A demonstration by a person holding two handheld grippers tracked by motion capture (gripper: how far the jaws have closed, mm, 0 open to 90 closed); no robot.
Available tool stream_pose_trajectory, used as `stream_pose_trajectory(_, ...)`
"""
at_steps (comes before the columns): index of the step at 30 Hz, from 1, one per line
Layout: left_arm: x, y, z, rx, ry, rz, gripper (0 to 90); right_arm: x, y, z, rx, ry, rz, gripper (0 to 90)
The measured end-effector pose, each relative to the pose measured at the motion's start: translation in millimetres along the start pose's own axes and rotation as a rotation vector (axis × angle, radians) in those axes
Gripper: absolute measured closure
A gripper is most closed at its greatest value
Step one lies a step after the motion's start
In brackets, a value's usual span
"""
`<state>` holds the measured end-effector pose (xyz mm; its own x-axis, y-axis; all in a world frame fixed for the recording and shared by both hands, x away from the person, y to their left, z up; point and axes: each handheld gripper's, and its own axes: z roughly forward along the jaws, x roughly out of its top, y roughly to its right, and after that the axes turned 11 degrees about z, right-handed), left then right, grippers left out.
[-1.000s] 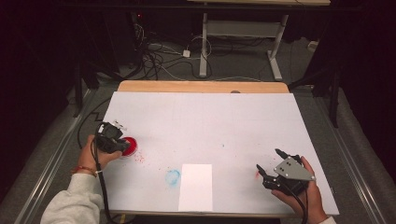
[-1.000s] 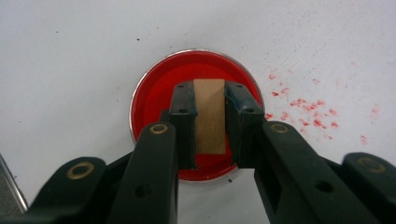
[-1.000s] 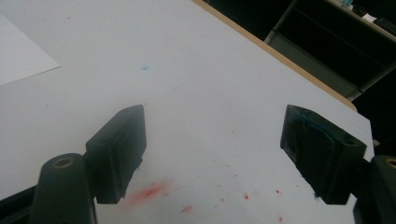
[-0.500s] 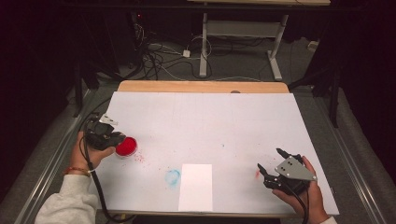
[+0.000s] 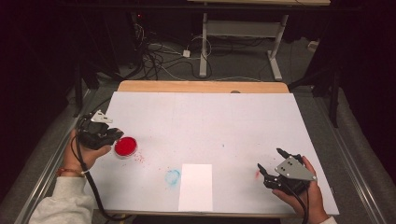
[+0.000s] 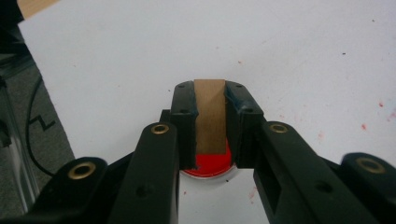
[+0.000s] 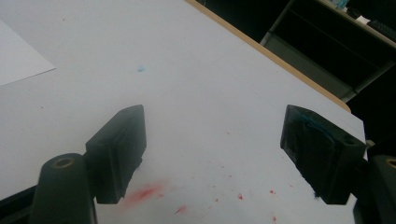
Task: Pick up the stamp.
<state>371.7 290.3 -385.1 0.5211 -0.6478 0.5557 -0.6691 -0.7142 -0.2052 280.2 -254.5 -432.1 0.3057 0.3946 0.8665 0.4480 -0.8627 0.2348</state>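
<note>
**Stamping in progress: block inked, print still to be made.**

Your left gripper (image 6: 210, 100) is clamped on a small wooden stamp block (image 6: 209, 116), held upright between its pads directly over the red ink pad (image 6: 208, 163); in the high view that round red pad (image 5: 125, 146) sits at the left edge of the white table cover (image 5: 210, 121), just beside the left gripper (image 5: 108, 136). Your right gripper (image 7: 212, 154) stands with its jaws wide apart and nothing between them, low at the lower right of the high view (image 5: 271, 168). The white sheet of paper (image 5: 195, 186) at bottom centre appears unmarked, with a faint blue ring stain (image 5: 172, 177) touching its left side and red specks scattered on the cover. Judged from this, loading ink is about done; carrying the block to the sheet and pressing it remain.
</note>
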Motion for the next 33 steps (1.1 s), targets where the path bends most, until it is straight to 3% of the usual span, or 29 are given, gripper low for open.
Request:
stream_pose_trajectory(8,-7.3,-2.0,36.1,-0.060,-0.080,0.002,73.6,0.3,-1.2,-1.1,0.007,0.012,-0.007,22.3)
stream_pose_trajectory(17,-11.7,0.1,59.8,-0.082,-0.164,0.025,73.6,0.9,-1.3,-1.9,0.013,0.022,-0.008,21.1)
stream_pose_trajectory(20,-13.8,-1.9,60.5,-0.094,-0.145,0.001,73.6,0.9,-1.8,-1.9,0.014,0.022,-0.006,21.0)
stream_pose_trajectory(33,-19.9,-1.7,64.2,-0.096,-0.104,-0.031,73.7,1.5,-3.1,-0.6,0.017,0.018,-0.013,20.6)
